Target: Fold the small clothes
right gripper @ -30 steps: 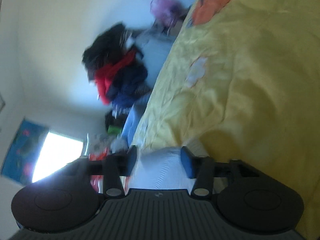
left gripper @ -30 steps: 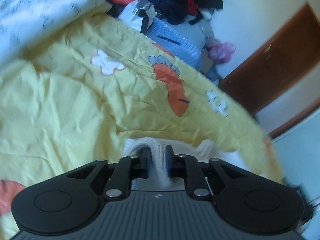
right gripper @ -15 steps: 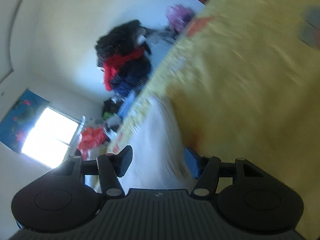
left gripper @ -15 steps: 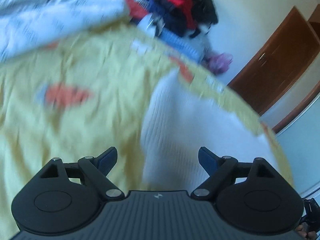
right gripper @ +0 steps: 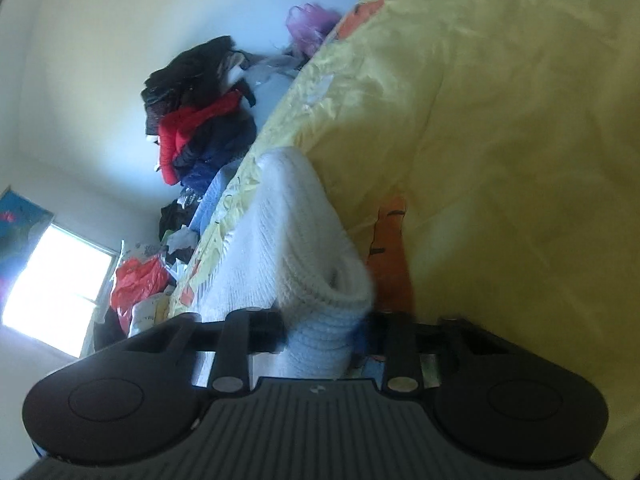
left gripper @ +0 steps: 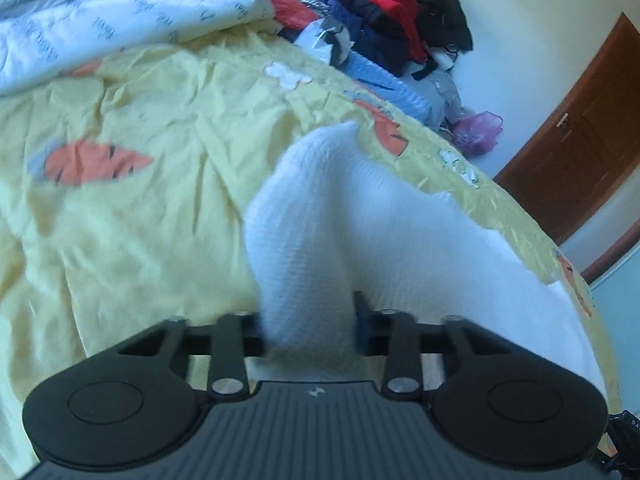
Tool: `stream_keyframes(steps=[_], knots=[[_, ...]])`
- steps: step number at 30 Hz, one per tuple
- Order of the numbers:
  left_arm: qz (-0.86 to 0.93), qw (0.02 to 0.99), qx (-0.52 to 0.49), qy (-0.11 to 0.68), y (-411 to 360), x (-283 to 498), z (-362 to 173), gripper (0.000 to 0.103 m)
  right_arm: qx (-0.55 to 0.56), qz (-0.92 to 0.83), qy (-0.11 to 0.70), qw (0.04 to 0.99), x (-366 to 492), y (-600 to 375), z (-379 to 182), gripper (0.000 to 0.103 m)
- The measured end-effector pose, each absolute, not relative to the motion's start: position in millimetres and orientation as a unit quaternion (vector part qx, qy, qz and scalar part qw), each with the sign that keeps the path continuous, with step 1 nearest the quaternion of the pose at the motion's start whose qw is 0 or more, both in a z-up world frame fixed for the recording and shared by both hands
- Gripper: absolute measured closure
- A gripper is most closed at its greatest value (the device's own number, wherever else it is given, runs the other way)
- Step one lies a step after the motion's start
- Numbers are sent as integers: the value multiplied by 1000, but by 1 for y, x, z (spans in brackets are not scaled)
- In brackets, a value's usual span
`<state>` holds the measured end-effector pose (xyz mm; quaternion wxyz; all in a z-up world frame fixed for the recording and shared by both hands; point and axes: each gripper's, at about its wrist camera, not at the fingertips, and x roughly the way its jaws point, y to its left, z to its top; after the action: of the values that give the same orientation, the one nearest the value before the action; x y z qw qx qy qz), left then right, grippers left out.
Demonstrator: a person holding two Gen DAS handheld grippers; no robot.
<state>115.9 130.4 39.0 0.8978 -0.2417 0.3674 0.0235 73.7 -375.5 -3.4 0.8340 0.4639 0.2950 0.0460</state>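
A white knitted garment [left gripper: 360,232] lies on the yellow bedsheet [left gripper: 140,208] with orange carrot prints. My left gripper [left gripper: 310,326] is shut on a bunched fold of it at the near edge, and the fabric rises ahead of the fingers. In the right wrist view the same white knit [right gripper: 288,240] runs away from me along the bed. My right gripper [right gripper: 324,334] is shut on its ribbed end.
A white printed quilt [left gripper: 100,20] lies at the bed's far left. A heap of red, navy and black clothes [left gripper: 392,8] is piled beyond the bed. A brown door [left gripper: 580,140] is at right. A bright window [right gripper: 52,280] shows in the right wrist view.
Half a second ago both grippers were open around the white knit. Now both have closed on it, each pinching a bunch of the fabric.
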Motion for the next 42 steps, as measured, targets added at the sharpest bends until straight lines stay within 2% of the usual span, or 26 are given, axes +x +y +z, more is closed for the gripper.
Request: stream_keyframes(steps=[2,7,12,14,16,17,18,19,20,22,25,29,30,33,34,35,36,37,38,40,42], knots=[[9,907,-222,357,130,107,53,79,457,57,284,841,66,-375,7,75],[-56,916,-213,335,142,54,92,81,433,116,267,853,20,-379,47,77],[-69,904,-181,381,155,-9,69,80,433,120,309,838,-56,-404,38,77],[-64,899,-165,400,157,-22,48,72,415,107,342,836,-71,-405,25,71],[-73,904,-154,392,164,-32,44,64,398,73,367,838,-79,-406,17,57],[-78,908,-146,386,168,-35,51,59,393,67,360,844,-80,-410,20,51],[-79,912,-138,379,174,-39,59,55,381,55,339,859,-82,-416,32,41],[-79,919,-128,364,179,-43,70,44,366,45,314,875,-84,-422,44,34],[-76,930,-115,342,184,-46,82,27,349,41,288,891,-83,-426,58,31],[-54,954,-79,285,189,-45,106,8,305,56,263,914,-67,-427,83,28],[2,966,-13,257,171,-13,120,6,211,103,266,935,-18,-407,106,28],[8,950,92,298,118,55,100,7,151,137,301,932,59,-380,102,28],[0,945,108,307,106,67,95,7,134,134,315,930,75,-372,99,34],[-15,936,133,324,79,97,79,7,86,136,352,922,105,-354,86,35],[-17,932,142,333,72,107,72,9,69,134,364,919,112,-347,80,35],[-16,927,148,343,68,116,65,27,59,130,377,915,118,-340,73,35],[-14,922,150,357,66,122,57,48,52,129,385,913,118,-338,66,51],[-9,914,150,377,66,131,50,86,50,131,388,911,119,-336,61,85],[-1,911,149,385,68,134,46,92,56,141,395,906,122,-332,59,88],[-4,916,138,377,73,134,49,97,67,150,380,910,119,-334,63,88],[0,926,119,358,79,128,61,98,82,152,349,921,118,-335,78,89]])
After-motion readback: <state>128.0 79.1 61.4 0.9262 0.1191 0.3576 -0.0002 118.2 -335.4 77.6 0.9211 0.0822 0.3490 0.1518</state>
